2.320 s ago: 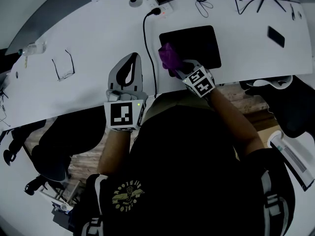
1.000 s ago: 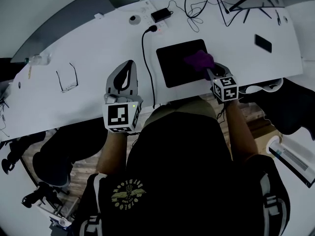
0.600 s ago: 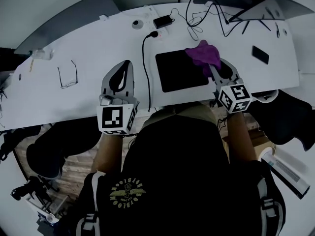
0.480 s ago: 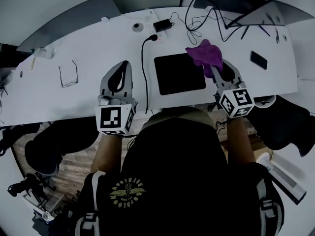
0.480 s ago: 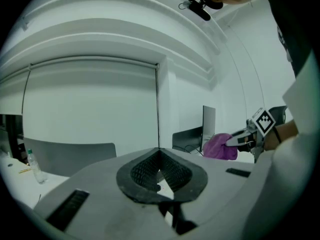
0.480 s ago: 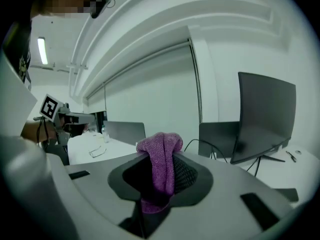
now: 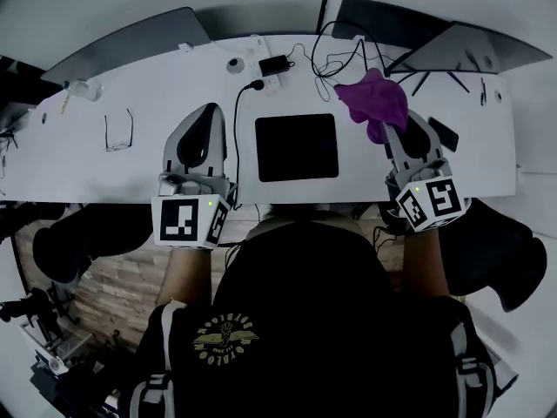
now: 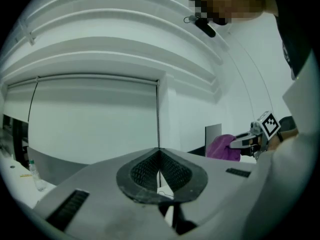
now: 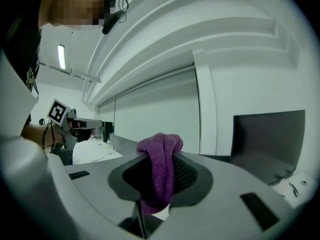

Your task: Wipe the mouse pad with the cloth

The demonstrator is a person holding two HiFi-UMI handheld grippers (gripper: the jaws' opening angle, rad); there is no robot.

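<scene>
The black mouse pad (image 7: 297, 146) lies flat on the white desk (image 7: 130, 159), between my two grippers. My right gripper (image 7: 383, 131) is shut on the purple cloth (image 7: 374, 100), held up in the air to the right of the pad, clear of it. In the right gripper view the cloth (image 9: 161, 171) is pinched between the jaws, bunched above them and hanging below. My left gripper (image 7: 198, 129) stays left of the pad, shut with nothing in it; in the left gripper view its jaws (image 8: 159, 174) meet tip to tip and the cloth (image 8: 225, 147) shows far right.
A black cable (image 7: 235, 138) runs down the desk between the left gripper and the pad. A power adapter (image 7: 271, 64) and tangled wires (image 7: 339, 55) lie behind the pad. Glasses (image 7: 117, 131) sit far left, a dark phone (image 7: 444, 133) by the right gripper.
The right gripper has carried the cloth across the pad from its left part, off its right edge, and lifted it into the air. The left gripper has stayed in place.
</scene>
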